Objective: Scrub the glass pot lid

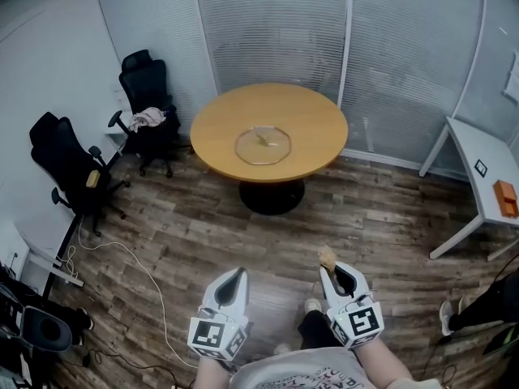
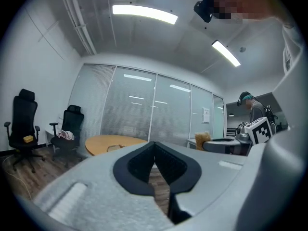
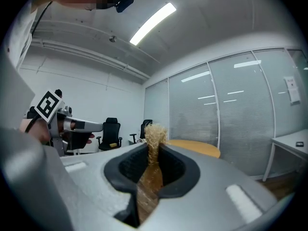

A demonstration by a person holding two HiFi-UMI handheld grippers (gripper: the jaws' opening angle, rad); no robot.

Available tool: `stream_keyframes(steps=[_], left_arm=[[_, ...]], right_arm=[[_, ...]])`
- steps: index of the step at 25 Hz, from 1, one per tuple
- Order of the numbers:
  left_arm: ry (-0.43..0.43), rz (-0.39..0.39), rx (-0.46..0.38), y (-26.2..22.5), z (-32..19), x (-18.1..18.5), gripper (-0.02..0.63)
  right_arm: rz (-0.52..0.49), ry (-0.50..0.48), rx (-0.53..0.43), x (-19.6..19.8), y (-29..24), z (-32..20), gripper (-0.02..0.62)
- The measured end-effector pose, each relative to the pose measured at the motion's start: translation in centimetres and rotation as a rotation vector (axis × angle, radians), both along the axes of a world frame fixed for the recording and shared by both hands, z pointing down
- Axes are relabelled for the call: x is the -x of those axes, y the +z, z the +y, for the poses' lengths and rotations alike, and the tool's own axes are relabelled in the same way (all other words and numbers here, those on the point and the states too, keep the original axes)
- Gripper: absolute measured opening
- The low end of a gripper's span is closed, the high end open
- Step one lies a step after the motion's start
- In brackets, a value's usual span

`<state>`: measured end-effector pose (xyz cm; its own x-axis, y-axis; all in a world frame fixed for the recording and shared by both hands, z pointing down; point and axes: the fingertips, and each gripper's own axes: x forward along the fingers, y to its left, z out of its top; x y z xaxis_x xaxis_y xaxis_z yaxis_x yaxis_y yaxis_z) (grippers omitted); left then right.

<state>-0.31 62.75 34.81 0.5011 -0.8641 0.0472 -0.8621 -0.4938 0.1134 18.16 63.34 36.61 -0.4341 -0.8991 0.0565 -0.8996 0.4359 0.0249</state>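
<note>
In the head view, the round wooden counter (image 1: 272, 128) stands in the middle of the room. The clear glass pot lid (image 1: 263, 145) lies flat near the middle of the counter. Both grippers are well short of the counter, low over the plank floor (image 1: 381, 217). The left gripper (image 1: 233, 280) is drawn together. The right gripper (image 1: 332, 272) carries a tan bristly scrubber (image 1: 327, 257) that sticks out toward the counter. Two black office chairs (image 1: 150, 104) stand to the left of the counter, and a white cable (image 1: 154, 286) trails over the floor on that side.

In the left gripper view, the left gripper (image 2: 155, 150) has its jaws closed on each other with nothing between them. Beyond them sits the counter (image 2: 113, 142), with the lid (image 2: 114, 147) a faint outline on it.

In the right gripper view, the right gripper (image 3: 154, 153) is clamped on the scrubber (image 3: 155, 134), whose frayed head rises above the jaws. The counter's edge (image 3: 197, 148) shows behind.

The scrubbing has not started, and the likely trouble lies in the approach. Nothing braces the lid, so a one-sided stroke could send it sliding across the smooth counter toward the edge. The left gripper would have to open and steady it first. The scrubber is pinched low down and could bend or work loose under pressure.
</note>
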Motion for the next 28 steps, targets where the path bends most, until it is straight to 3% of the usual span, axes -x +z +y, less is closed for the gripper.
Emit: stream_keyframes(steps=[3,9,17,22,24,28], left_arm=[[-0.034,0.007,0.004,0.1,-2.2,0.1,0.008],[-0.157,-0.055,-0.022,-0.6,-8.6,-0.1,0.008],[-0.263,-0.063,-0.019,-1.3,-18.7,-4.3,0.008],[-0.321,-0.047,0.026,0.3,-24.1,-6.6,0.008],[-0.319,-0.036,0.035,0.8,-25.8,-8.1,0.008],[-0.278,-0.090,0.042,1.0,-28.9,-10.2,0.008]], right_arm=[[-0.013,-0.025,0.009,-0.2,0.8,-2.8,0.061],[-0.014,-0.102,-0.003,-1.2,0.9,-11.1,0.061],[-0.015,-0.188,-0.028,-5.6,-0.5,-23.8,0.061],[-0.007,-0.220,-0.013,-8.3,0.6,-29.7,0.061],[-0.022,-0.215,-0.012,-9.8,0.9,-31.5,0.061],[-0.041,-0.186,0.000,-11.7,0.9,-35.0,0.061]])
